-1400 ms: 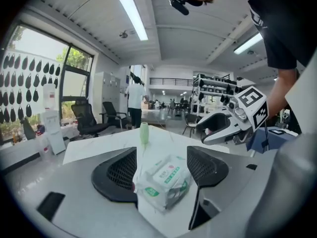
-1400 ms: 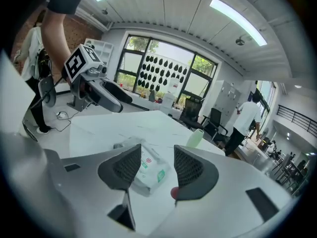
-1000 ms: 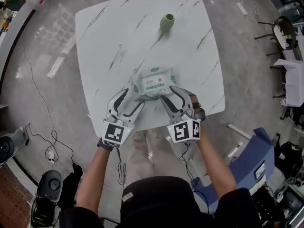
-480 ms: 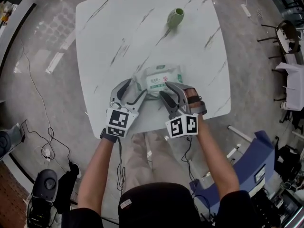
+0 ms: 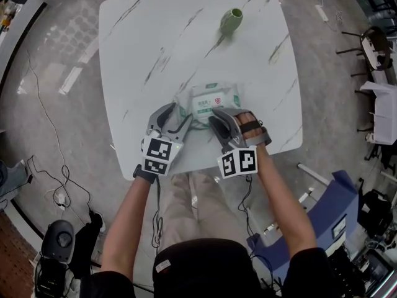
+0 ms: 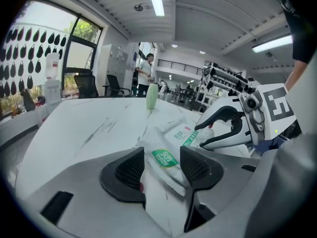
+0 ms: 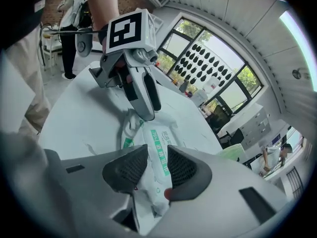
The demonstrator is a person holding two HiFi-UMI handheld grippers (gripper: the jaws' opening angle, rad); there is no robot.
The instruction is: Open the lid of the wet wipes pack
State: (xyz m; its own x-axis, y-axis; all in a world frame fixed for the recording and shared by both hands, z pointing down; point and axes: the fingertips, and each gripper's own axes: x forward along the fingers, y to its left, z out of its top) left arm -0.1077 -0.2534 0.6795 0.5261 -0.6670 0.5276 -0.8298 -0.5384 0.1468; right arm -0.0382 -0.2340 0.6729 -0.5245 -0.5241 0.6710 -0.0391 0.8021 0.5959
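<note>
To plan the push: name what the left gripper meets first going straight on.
Almost certainly the wet wipes pack: its crinkled end lies between the jaws of the left gripper, which have just been closing.

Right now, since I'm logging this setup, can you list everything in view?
table: one, white with grey veins, centre
pack: one, white and green, table's near side
vase: one, green, table's far side
chair: one, black, floor at far right
left claw: one, grey, jaws just closing, pack's end between them, not clearly pressed
right claw: one, grey, jaws just closing, pads pressing pack's other end
</note>
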